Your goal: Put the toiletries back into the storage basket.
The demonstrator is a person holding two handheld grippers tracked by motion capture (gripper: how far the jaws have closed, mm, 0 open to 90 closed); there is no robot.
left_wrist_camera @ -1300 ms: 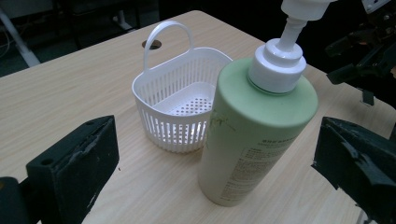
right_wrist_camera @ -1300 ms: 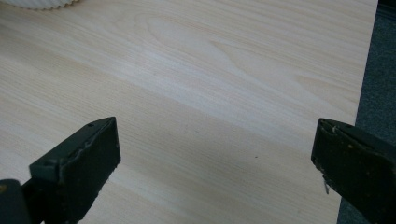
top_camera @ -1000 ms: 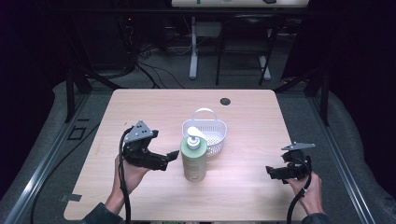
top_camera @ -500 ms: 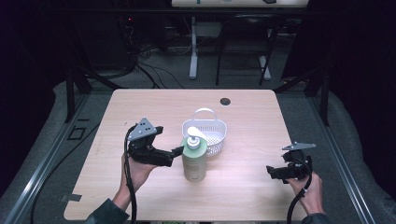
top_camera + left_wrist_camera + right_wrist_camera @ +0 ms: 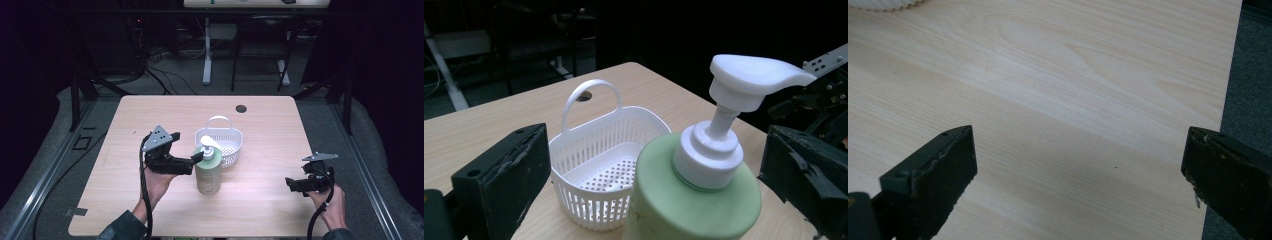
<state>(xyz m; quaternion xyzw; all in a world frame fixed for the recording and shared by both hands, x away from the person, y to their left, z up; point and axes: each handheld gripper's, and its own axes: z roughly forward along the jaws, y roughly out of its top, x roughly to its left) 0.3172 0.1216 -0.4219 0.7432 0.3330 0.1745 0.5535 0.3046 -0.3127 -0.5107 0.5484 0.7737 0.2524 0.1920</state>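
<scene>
The left hand-held gripper [image 5: 196, 159] is held level above the counter [image 5: 150, 115], the person's left hand [image 5: 156, 182] cupped beneath it and its grey plate tilted up. Its jaws stand wide apart on either side of the green pump bottle [image 5: 208, 170], not yet touching it. The bottle stands upright near the counter's middle, just in front of the white basket [image 5: 220, 140], its white pump head turned to one side. The right hand-held gripper [image 5: 291, 184] hovers low near the counter's right front edge, jaws apart over bare wood, well apart from the bottle. Compared with a second ago, the left hand-held gripper has moved rightward up to the bottle; the right one, bottle and basket have stayed put.
</scene>
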